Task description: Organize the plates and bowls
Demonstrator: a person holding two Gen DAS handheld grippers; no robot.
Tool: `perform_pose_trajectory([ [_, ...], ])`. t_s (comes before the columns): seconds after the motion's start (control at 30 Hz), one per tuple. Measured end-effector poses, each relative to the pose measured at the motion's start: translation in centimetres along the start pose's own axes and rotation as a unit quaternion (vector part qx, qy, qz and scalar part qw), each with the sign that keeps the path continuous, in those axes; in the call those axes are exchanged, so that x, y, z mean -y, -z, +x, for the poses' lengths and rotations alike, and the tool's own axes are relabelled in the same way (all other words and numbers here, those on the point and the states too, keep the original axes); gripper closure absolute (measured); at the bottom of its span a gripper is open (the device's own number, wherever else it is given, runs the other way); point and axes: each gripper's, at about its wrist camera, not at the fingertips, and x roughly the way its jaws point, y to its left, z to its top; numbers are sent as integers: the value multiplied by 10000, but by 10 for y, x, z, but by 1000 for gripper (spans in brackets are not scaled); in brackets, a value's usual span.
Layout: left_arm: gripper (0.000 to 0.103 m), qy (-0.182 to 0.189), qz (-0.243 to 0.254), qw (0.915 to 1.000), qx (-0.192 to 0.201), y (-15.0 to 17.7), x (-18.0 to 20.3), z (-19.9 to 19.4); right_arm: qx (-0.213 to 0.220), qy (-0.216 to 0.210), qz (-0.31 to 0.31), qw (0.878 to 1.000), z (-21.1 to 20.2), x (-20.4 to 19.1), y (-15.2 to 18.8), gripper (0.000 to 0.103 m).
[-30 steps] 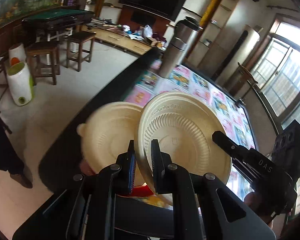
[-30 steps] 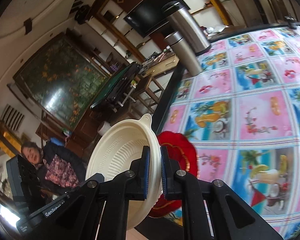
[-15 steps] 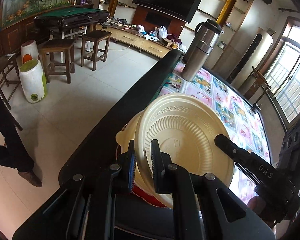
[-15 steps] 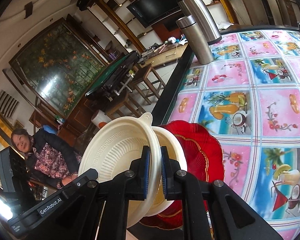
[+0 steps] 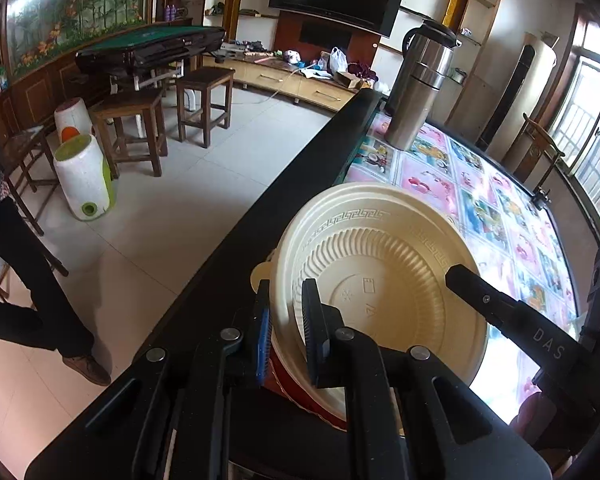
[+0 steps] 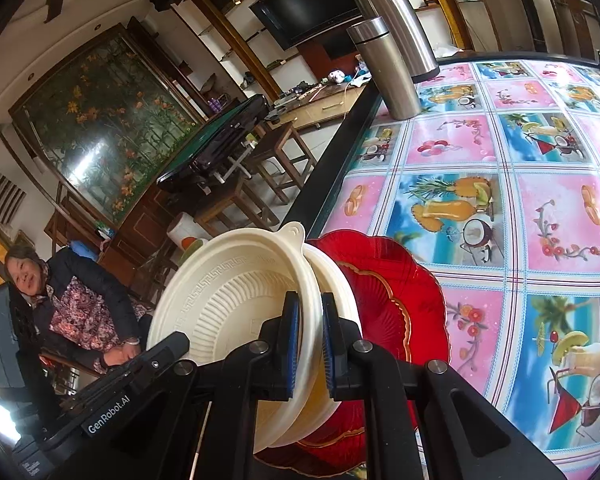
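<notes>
Both tongs are clamped on cream disposable bowl rims: left tongs point(image 5: 286, 332) hold the tilted top bowl point(image 5: 384, 284), right tongs point(image 6: 310, 344) the tabbed bowl point(image 6: 236, 300). They sit over the red plate point(image 6: 392, 300) at the counter point(image 6: 480, 200) near-left edge. Level the top bowl, centre it, then release.
</notes>
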Motion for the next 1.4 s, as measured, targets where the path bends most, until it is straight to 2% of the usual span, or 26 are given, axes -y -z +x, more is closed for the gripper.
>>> perform_pose_trajectory([
  [0.37,90,-525,496,9971,244,2,10,1,241,276,-404,9985,-1,-6,4,92],
  [0.47,79,-682,550,9956,328,1,11,-1,359,388,-571,9970,-4,-11,5,90],
  [0.6,56,-851,556,9937,479,0,9,-7,392,472,-711,9956,-7,-11,2,87],
  [0.67,56,-896,511,9930,567,0,5,-12,344,387,-648,9966,-10,-7,-1,81],
  [0.77,56,-944,433,9922,692,-2,0,-22,452,340,-588,9967,-24,1,-7,77],
  [0.83,55,-920,366,9920,788,-2,-2,-30,678,296,-523,9959,-39,10,-11,77],
  [0.9,52,-846,301,9922,863,-1,-3,-38,985,356,-415,9936,-57,25,-15,72],
  [0.97,50,-680,292,9930,923,0,1,-45,1226,637,-371,9897,-73,44,-17,62],
  [1.0,48,-626,310,9931,937,1,4,-47,1272,772,-366,9882,-78,53,-17,61],
  [1.1,47,-437,564,9921,1033,7,26,-55,1331,1191,-253,9836,-94,88,-14,61],
  [1.17,40,-272,877,9896,1110,16,48,-61,1286,1355,-93,9823,-105,116,-9,60],
  [1.23,25,-59,1130,9869,1149,24,68,-66,1296,1499,133,9801,-117,142,-3,53],
  [1.27,24,67,1231,9856,1155,26,77,-67,1304,1553,224,9790,-122,151,-1,49],
  [1.4,24,227,1464,9827,1109,34,104,-66,1330,1630,332,9771,-139,172,12,48],
])
